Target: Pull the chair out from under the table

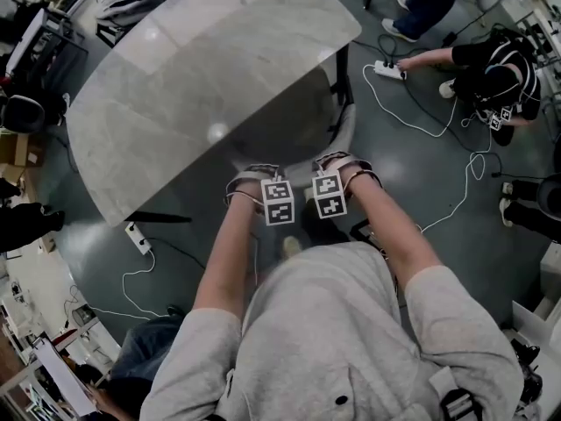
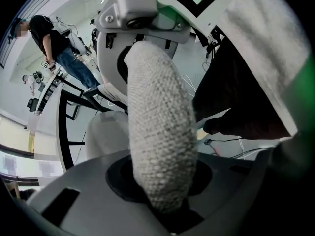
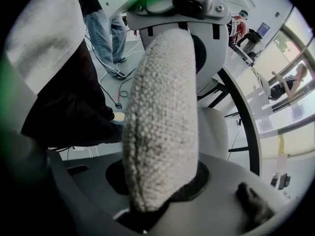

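Squarely beneath both claws sits the padded top rim of the chair back [image 2: 157,132], and each claw is clamped on it. The left claw [image 1: 279,203] and the right claw [image 1: 329,195] point straight down, side by side and just apart. Their jaws are part-way closed, with the nubbly cloth rim filling the gap between them. From the right claw's own view the same chair back [image 3: 160,132] runs up between its jaws.

The rim's long axis runs sideways, from one claw to the other. Both grips sit on that one line near its middle, so neither hand is nearer than the other.

Ahead of the claws, away from the person, the rest of the chair [image 1: 344,134] lies tucked beneath the round table [image 1: 114,121], its seat showing dimly through the pale top. One curved side of the chair pokes out past the table's edge, ahead and to the right of the right claw. Behind the claws, close in, is the person's own body.

By this reading the pull has to go straight back toward the person, square to the rim's line, with both claws drawing evenly. An uneven tug would likely swing the chair about rather than slide it out. The chair does not yet look clear of the table.
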A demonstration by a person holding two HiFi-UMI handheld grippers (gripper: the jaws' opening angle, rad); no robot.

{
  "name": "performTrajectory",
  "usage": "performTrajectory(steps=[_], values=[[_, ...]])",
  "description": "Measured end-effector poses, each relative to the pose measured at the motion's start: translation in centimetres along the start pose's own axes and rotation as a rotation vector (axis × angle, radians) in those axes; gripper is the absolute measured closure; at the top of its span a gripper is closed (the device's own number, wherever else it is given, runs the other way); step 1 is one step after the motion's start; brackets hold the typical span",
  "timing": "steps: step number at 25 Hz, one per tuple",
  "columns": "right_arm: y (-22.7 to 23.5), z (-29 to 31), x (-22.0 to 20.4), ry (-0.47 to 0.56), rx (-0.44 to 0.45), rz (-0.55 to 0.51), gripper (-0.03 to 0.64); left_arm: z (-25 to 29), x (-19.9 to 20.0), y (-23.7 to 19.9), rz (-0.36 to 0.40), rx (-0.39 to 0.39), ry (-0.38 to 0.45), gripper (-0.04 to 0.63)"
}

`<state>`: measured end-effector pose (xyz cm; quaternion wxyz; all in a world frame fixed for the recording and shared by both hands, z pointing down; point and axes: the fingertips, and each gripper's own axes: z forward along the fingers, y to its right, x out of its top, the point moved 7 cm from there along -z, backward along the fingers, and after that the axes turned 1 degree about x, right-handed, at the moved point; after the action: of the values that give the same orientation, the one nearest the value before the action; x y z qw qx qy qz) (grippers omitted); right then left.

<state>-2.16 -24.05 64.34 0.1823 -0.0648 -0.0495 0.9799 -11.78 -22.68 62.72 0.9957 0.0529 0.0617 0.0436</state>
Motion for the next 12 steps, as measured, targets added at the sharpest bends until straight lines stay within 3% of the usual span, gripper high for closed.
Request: performTrajectory(steps=[12], values=[[-4.3, -0.3, 1.5, -0.006, 0.005, 0.016, 0.511, -0.3, 0.6, 4.4, 0.014, -0.009, 0.004, 0.483]])
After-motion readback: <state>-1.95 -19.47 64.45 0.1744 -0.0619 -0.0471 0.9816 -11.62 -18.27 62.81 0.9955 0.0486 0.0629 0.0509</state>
